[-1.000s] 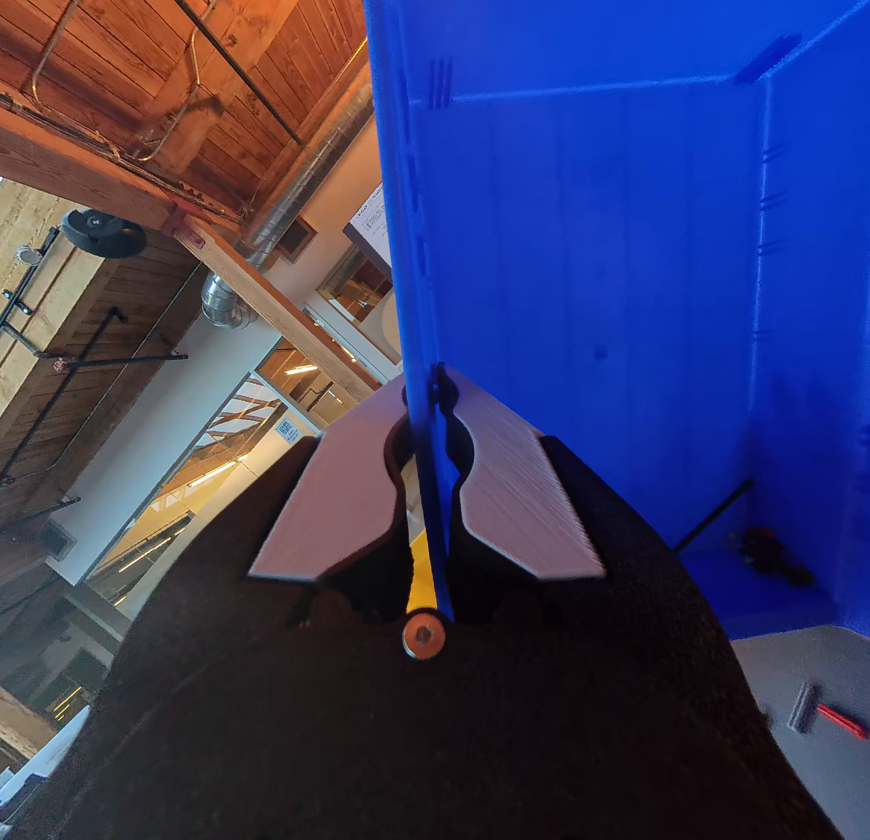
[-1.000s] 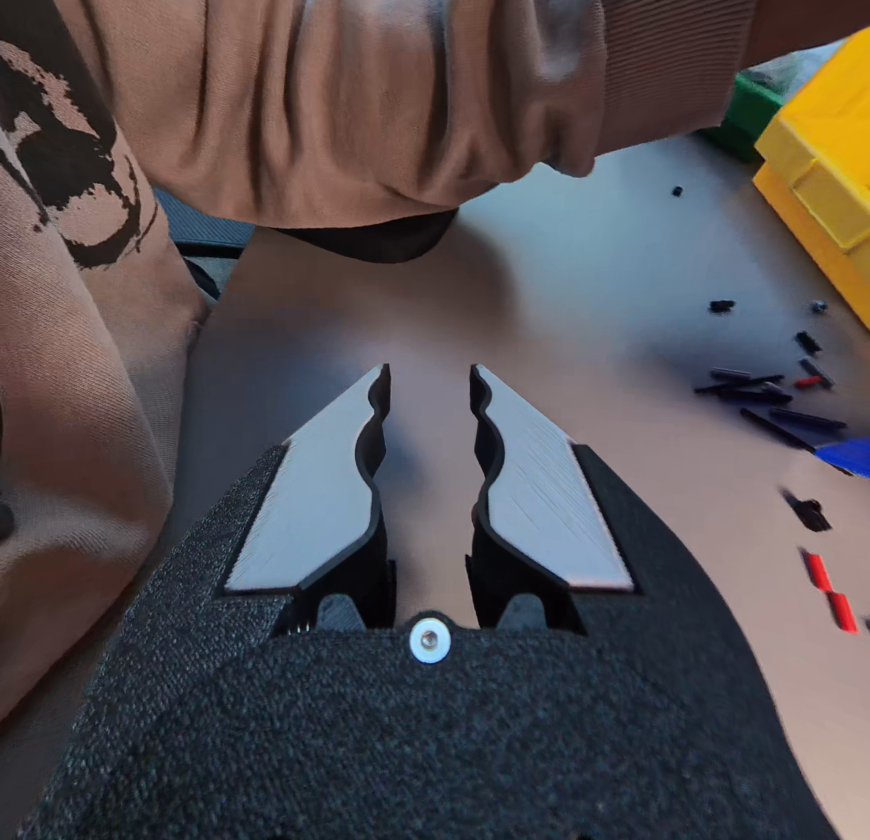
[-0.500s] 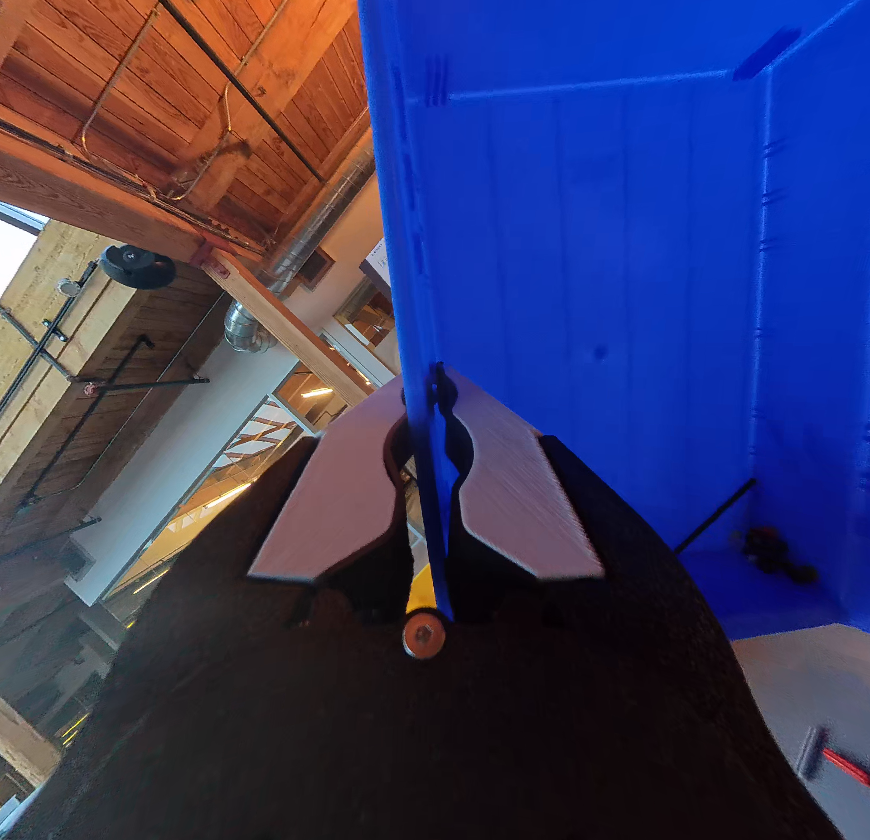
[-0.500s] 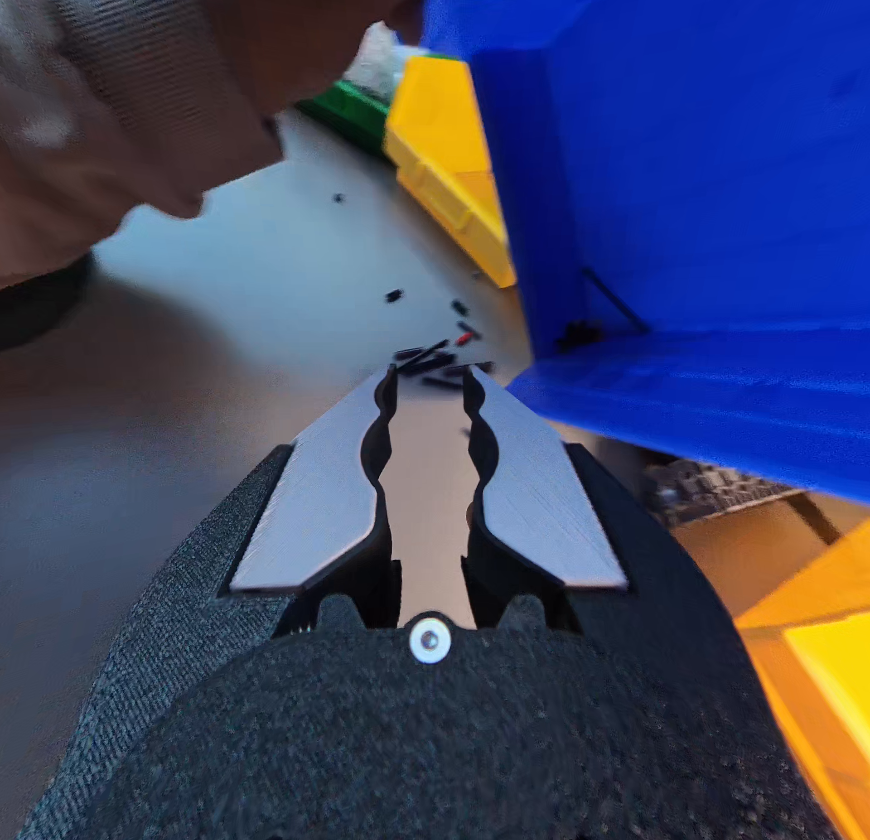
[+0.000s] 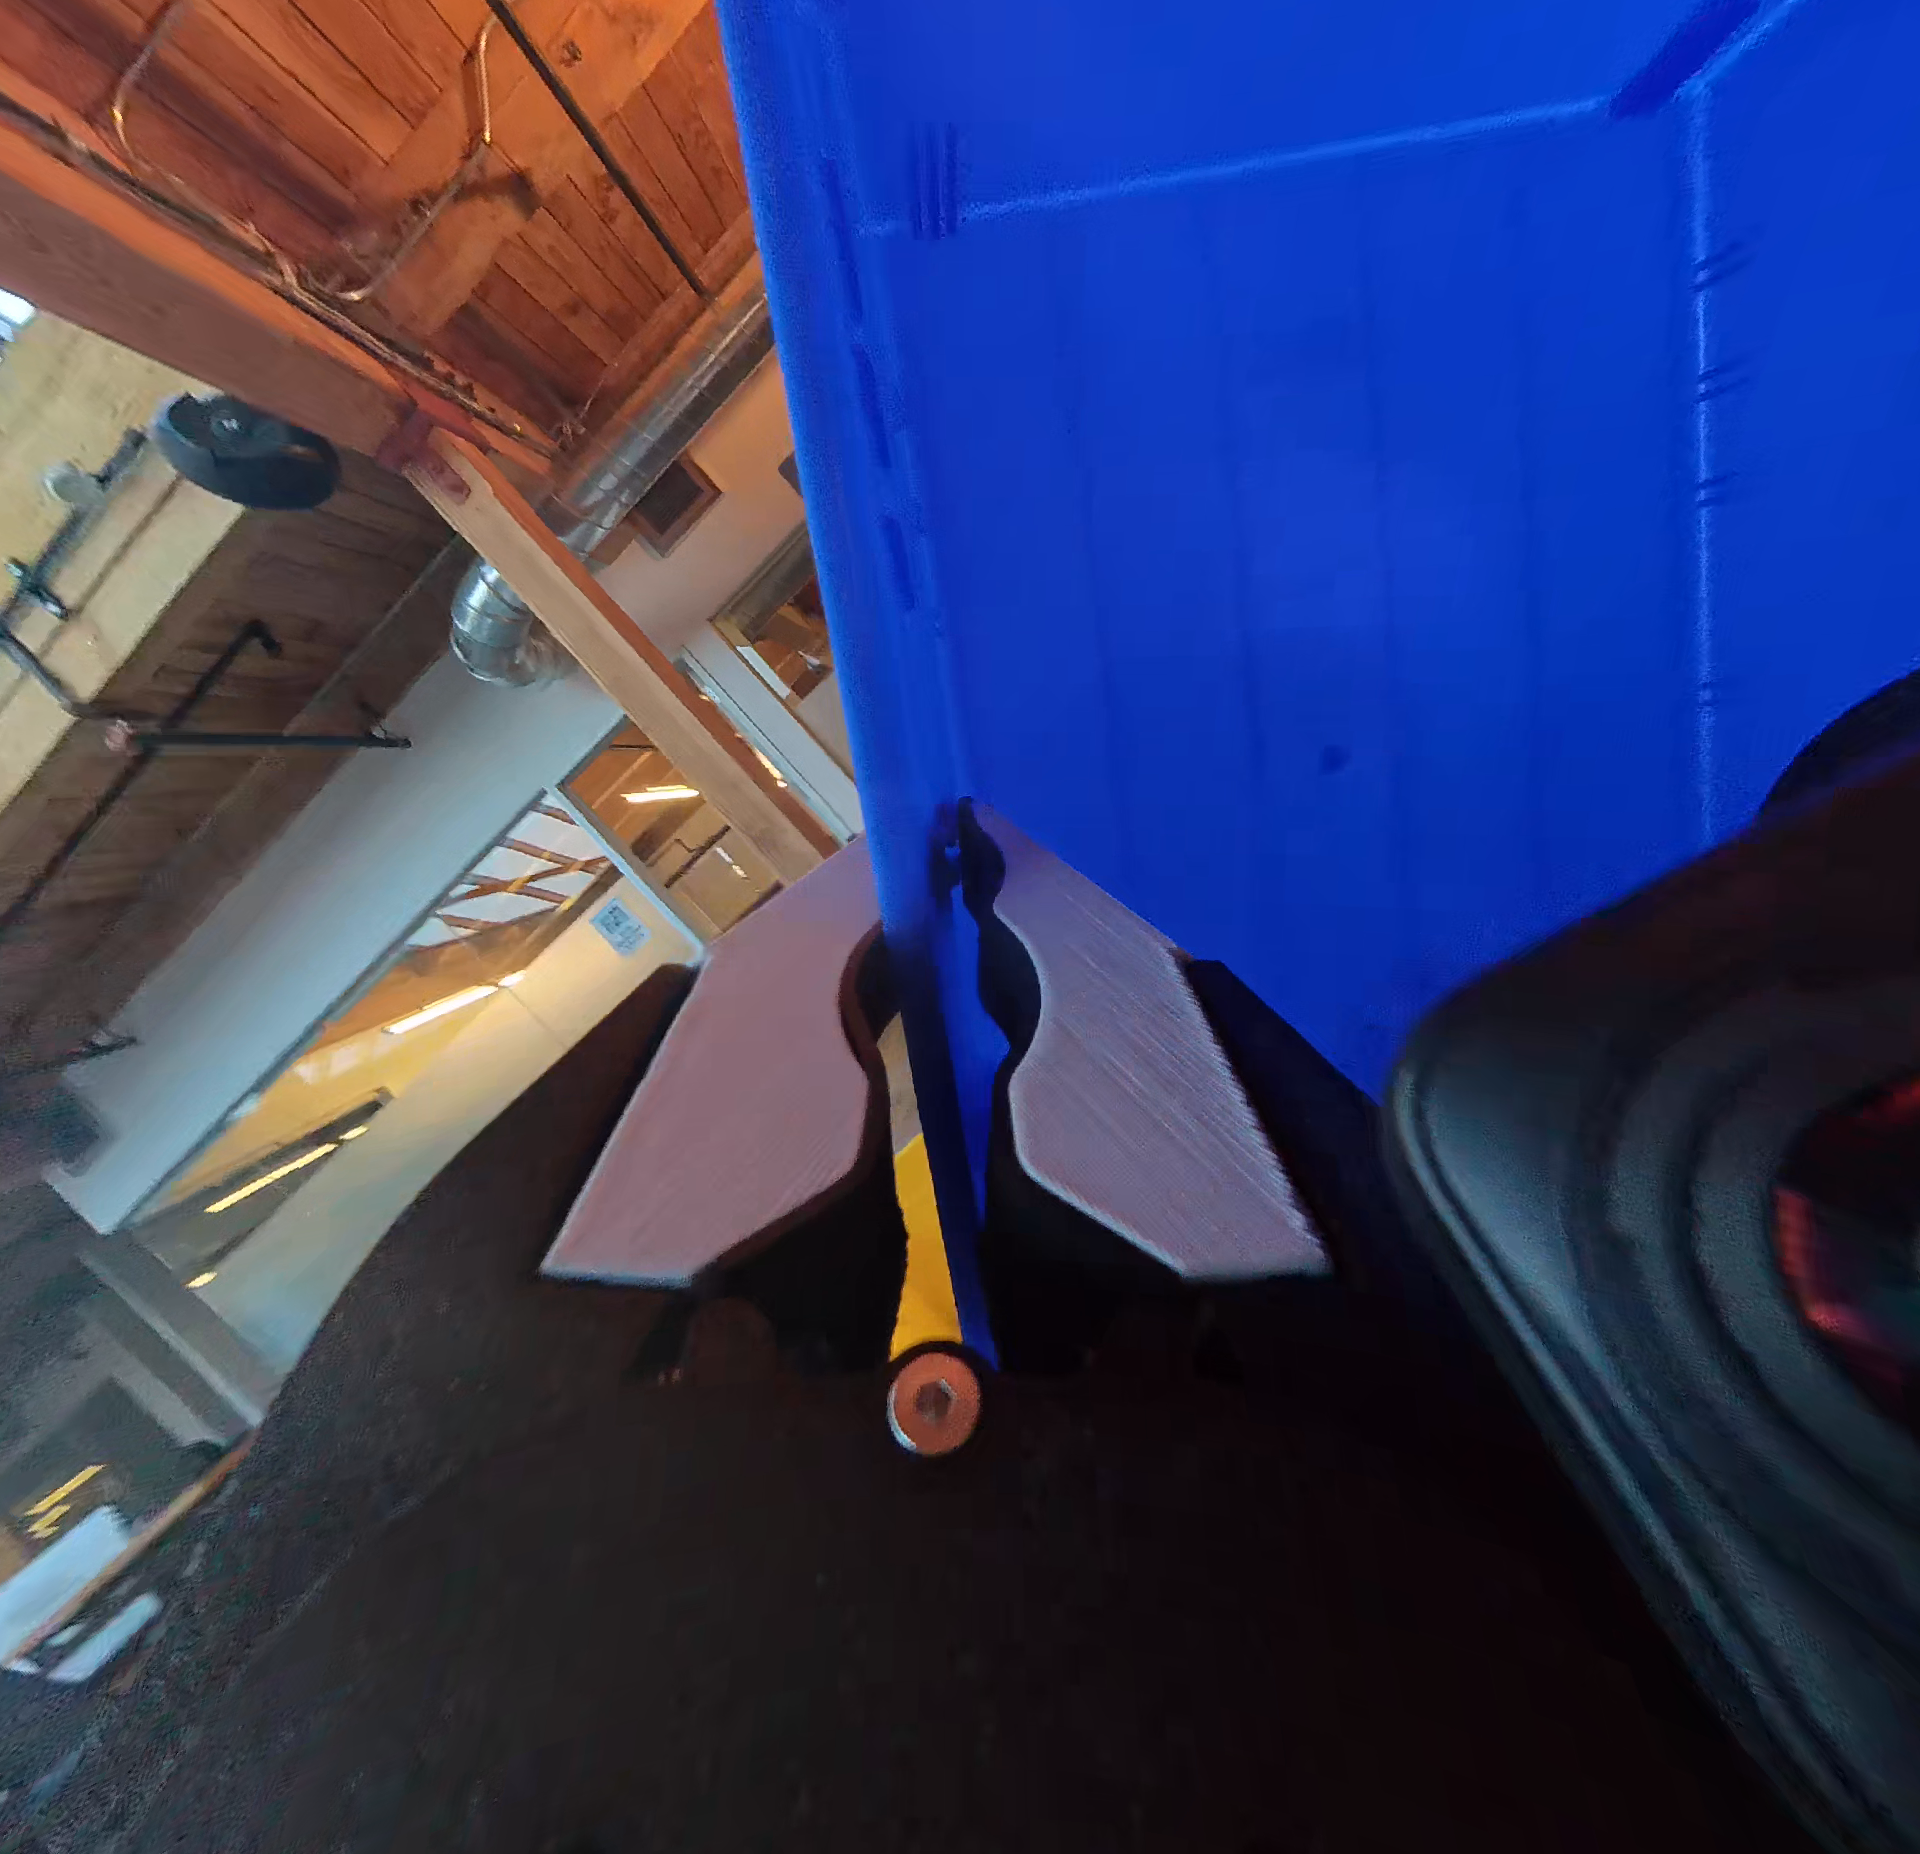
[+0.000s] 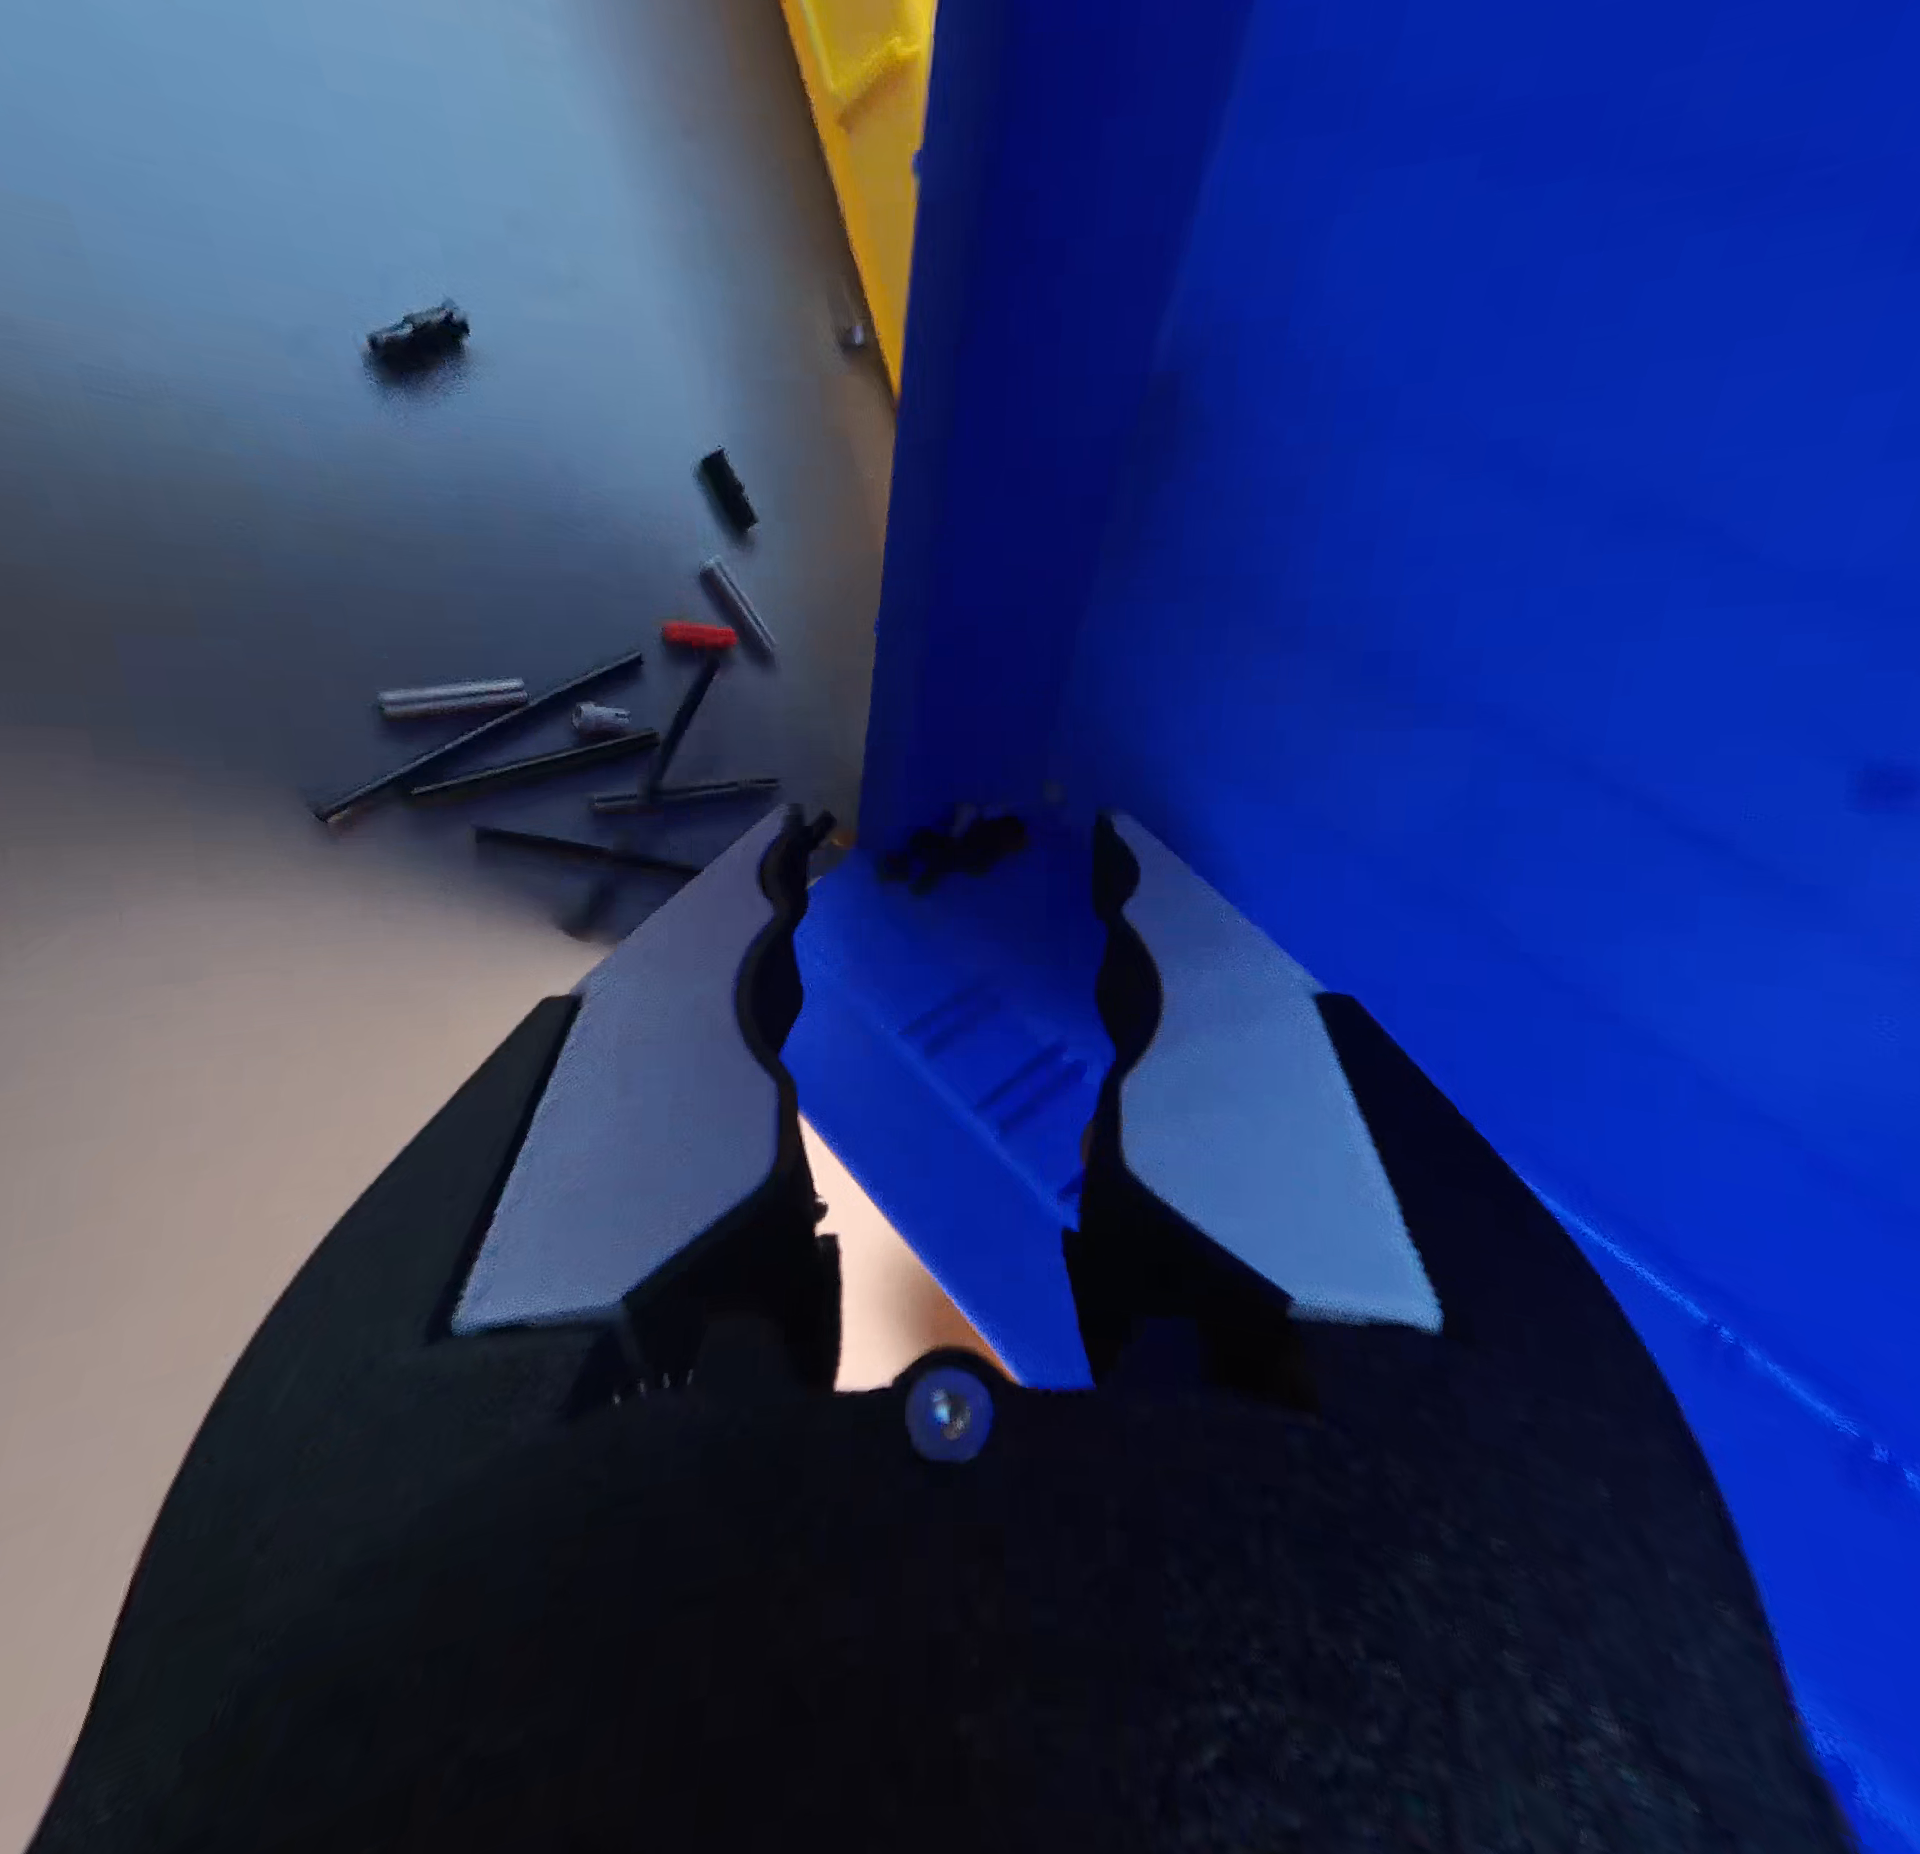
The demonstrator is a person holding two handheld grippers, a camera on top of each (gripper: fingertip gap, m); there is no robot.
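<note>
A large blue plastic bin (image 5: 1299, 505) is tipped up on its side, so I look into its open inside. My left gripper (image 5: 956, 830) is shut on the bin's side wall edge. My right gripper (image 6: 948, 828) is open, with the bin's low front lip (image 6: 935, 1077) between its fingers, and I cannot tell whether they touch it. A few small black parts (image 6: 951, 840) lie in the bin's corner just past the fingertips. The right gripper's dark body (image 5: 1662, 1233) shows blurred at the lower right of the left wrist view.
Several black rods, grey pins and a red piece (image 6: 698, 633) lie scattered on the grey table (image 6: 260, 973) left of the bin. A yellow bin (image 6: 852, 90) stands behind it. The left wrist view shows a wooden ceiling (image 5: 312, 90) and ducts.
My right gripper swung away from the person's sleeve to the blue bin and opened wider around its front lip. It now shows in the left wrist view. The left grip has held.
</note>
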